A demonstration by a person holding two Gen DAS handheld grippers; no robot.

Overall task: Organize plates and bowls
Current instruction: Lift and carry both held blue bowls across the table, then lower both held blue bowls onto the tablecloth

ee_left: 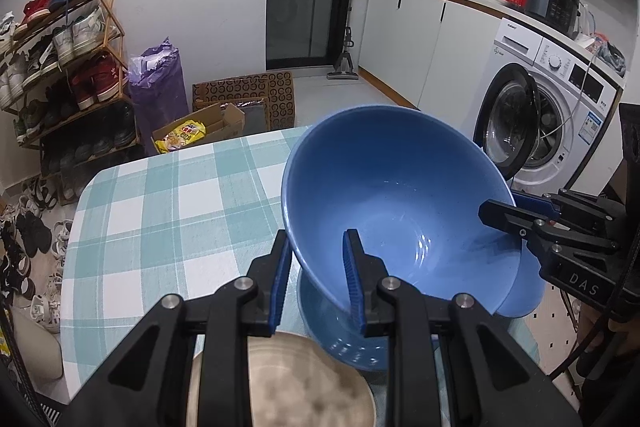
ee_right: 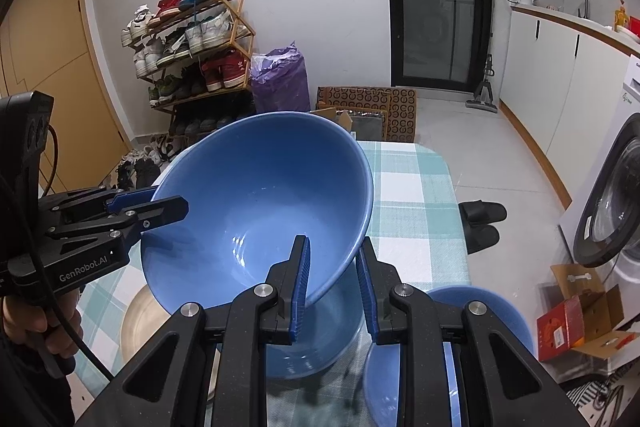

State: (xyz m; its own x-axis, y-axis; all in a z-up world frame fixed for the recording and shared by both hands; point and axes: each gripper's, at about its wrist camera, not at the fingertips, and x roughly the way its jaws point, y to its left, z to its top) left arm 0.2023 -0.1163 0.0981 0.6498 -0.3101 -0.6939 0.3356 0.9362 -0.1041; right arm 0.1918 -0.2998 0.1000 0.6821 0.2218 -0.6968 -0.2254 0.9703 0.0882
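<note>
A large blue bowl (ee_left: pixel 392 195) (ee_right: pixel 260 203) is held tilted in the air above the checked table (ee_left: pixel 168 211). My left gripper (ee_left: pixel 316 279) straddles its near rim, one finger inside and one outside. My right gripper (ee_right: pixel 334 287) straddles the opposite rim the same way. Each gripper shows in the other's view: the right gripper (ee_left: pixel 504 215), the left gripper (ee_right: pixel 160 207). A second blue bowl (ee_left: pixel 340 339) (ee_right: pixel 312 347) sits on the table right below. A beige plate (ee_left: pixel 312 387) (ee_right: pixel 140 323) lies beside it. Another blue bowl (ee_right: pixel 480 311) sits at the right.
The table's far half (ee_right: pixel 412 195) has the bare green-checked cloth. Beyond it are a shoe rack (ee_left: pixel 68 67), a purple bag (ee_left: pixel 160 83), cardboard boxes (ee_left: pixel 208 131) on the floor and a washing machine (ee_left: pixel 552 115) with its door open.
</note>
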